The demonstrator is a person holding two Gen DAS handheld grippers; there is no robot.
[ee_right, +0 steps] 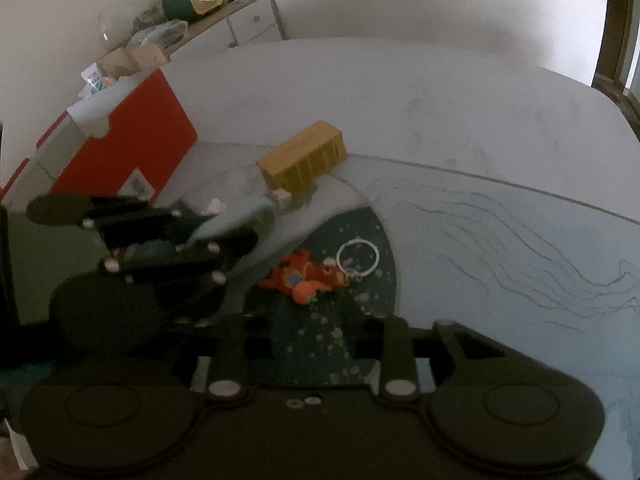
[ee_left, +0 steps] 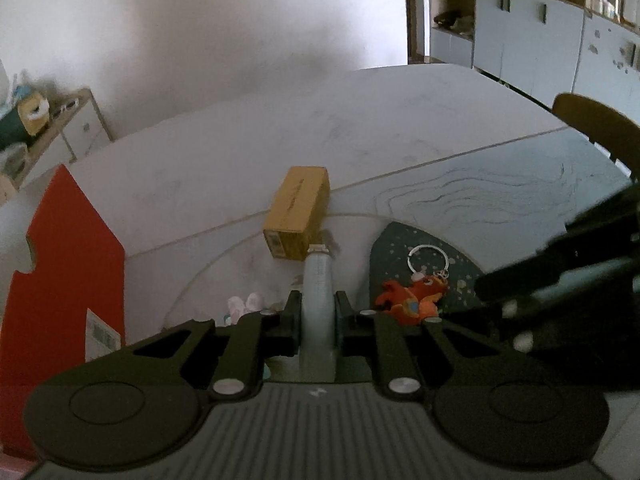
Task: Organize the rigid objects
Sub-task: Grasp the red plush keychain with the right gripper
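the left hand-held gripper [ee_left: 317, 312] has its jaws pressed on a pale grey-blue tube [ee_left: 318, 300] with a metal cap end; the tube sticks out forward between the fingers, and its tip is just beside a yellow box [ee_left: 298, 212] lying on the counter [ee_left: 400, 120]. in the right wrist view this same hand-held gripper is seen from the side, holding the tube slanted up toward the yellow box.

to the right of the left hand-held gripper lies an orange toy keychain [ee_left: 412, 300] with a silver ring [ee_left: 427, 258], on a dark speckled mat [ee_left: 394, 240]. to its left, close by, a small pink-white thing [ee_left: 244, 304] lies on the counter, too blurred to name, and further left stands a big red box [ee_left: 68, 264].

the right hand-held gripper [ee_right: 314, 344] is spread a little, with nothing between the fingers. it hangs over the dark mat, and the orange toy keychain lies just ahead of its fingertips, not touching them. behind the counter a cabinet [ee_right: 248, 24] carries mixed things.
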